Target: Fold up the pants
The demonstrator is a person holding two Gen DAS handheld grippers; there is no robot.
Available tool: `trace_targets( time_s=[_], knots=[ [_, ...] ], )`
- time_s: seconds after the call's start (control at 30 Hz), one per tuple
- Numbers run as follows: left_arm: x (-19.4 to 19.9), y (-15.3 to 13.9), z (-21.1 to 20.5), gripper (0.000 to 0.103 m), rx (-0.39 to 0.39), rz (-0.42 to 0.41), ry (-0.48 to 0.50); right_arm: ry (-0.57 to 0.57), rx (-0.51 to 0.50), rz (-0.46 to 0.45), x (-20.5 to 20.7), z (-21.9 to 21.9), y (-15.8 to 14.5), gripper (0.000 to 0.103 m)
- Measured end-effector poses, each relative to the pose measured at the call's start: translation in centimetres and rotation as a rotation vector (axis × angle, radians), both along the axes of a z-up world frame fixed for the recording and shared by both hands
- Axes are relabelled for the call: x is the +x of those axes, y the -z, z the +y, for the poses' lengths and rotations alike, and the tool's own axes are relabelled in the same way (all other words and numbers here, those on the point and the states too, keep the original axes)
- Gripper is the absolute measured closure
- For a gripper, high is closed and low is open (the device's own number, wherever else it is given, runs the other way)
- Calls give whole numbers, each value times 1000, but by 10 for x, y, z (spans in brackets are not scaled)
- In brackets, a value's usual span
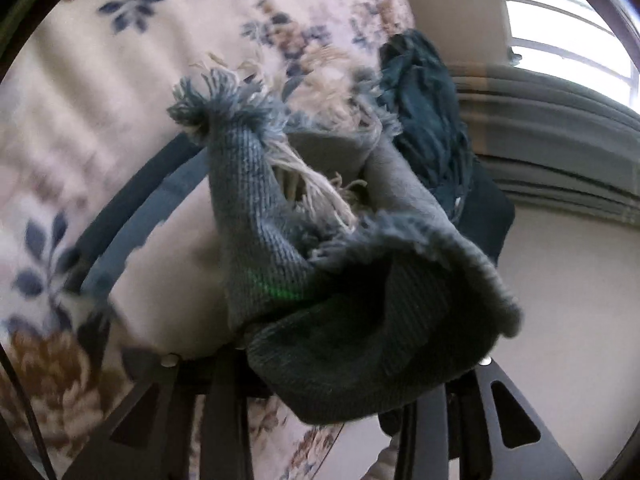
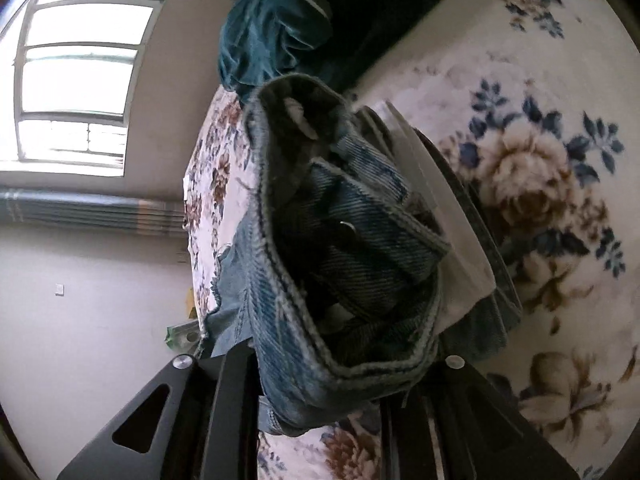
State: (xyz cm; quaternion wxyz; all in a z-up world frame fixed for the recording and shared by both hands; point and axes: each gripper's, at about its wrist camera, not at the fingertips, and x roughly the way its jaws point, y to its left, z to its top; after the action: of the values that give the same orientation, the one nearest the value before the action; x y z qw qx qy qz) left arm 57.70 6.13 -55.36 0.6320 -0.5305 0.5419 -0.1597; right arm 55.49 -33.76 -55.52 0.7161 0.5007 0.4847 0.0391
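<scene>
**Gripping Denim at Both Ends Above a Floral Bedspread**

Clutching a frayed hem, the left gripper (image 1: 332, 360) has its two black fingers closed on the cuff end of the pants (image 1: 304, 240), a pair of faded blue jeans. Loose white and blue threads spill from the torn edge, and the leg opening gapes toward the lens. The denim bunches up from the jaws and fills the middle of the left wrist view, lifted off the floral bedspread (image 1: 100, 100) behind it.

At the other end, the right gripper (image 2: 320, 364) is clamped on the waistband of the pants (image 2: 340, 240), with the fabric pinched between its fingers. The waist opening faces the camera, showing the inner seams, a metal rivet and a pale pocket lining to the right. The bedspread (image 2: 540, 160), cream with brown and blue flowers, lies beneath and beside the denim.

A dark teal garment (image 2: 272, 28) sits crumpled beyond the jeans on the bed. A bright window (image 2: 76, 80) and plain wall show on the far side of the room.
</scene>
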Motion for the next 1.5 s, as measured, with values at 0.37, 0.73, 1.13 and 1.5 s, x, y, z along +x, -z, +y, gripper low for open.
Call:
trace_targets(
  time_s=[0.37,0.73,1.13,1.5],
  knots=[
    [-44,-110,-26,8,649,-171,214,-252,-616,101,-23,42,-79,13],
    [-97,-197,-60,8,1043,-235,303,-329,-984,114,-93,88,-201,11],
    [-212,-344,-67,8,1107,-405,327,-182,-1022,-19,-242,109,-393,11],
    [-333,-471,-62,8,1146,-589,297,-159,-1023,-119,-391,148,-532,11]
  ],
)
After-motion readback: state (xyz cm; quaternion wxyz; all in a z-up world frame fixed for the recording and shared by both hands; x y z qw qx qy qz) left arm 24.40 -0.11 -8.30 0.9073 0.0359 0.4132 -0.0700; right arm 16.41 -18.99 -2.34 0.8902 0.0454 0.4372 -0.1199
